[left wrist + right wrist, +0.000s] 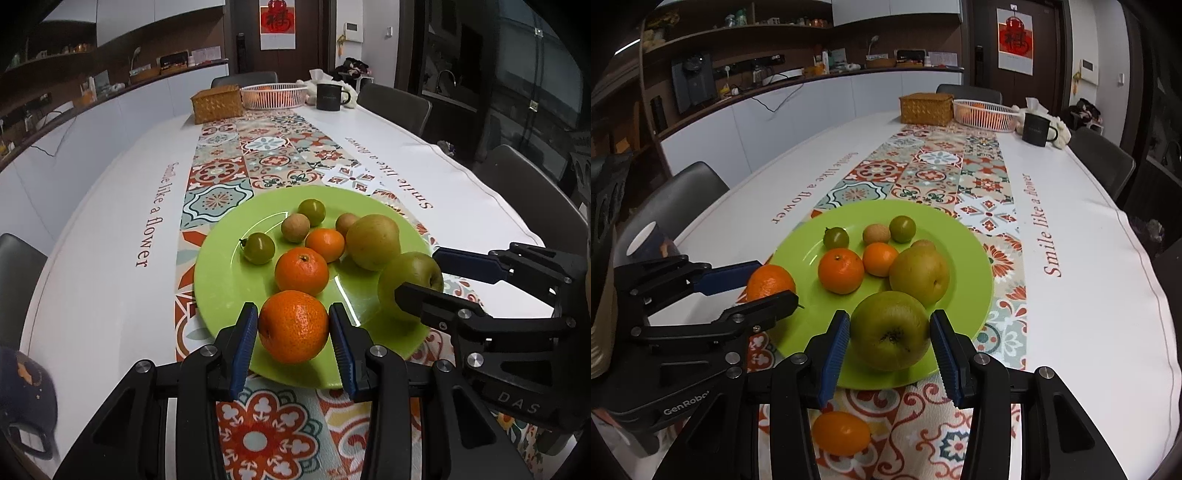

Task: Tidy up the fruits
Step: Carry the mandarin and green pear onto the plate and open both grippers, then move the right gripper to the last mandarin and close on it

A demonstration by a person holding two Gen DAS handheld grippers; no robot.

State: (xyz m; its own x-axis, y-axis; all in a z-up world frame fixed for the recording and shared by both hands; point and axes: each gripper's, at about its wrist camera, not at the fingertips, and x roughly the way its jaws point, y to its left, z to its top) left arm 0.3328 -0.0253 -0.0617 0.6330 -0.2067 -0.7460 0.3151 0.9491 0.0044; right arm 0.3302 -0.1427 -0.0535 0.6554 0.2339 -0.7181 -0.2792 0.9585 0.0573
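Both tongs reach in low over the near rim of the green plate (221, 280) on the worktop, the left tongs (293, 330) clamped on a mandarin (293, 326) and the right tongs (890, 334) closed around a green apple (890, 330). More mandarins, a pear (919, 275) and small green fruits crowd the plate beyond. One loose orange fruit (841, 434) lies on the patterned runner (923, 435) beneath the right tongs.

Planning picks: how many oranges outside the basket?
4 oranges: one in the left claw, two on the plate, one on the runner beside it. Others may be hidden.
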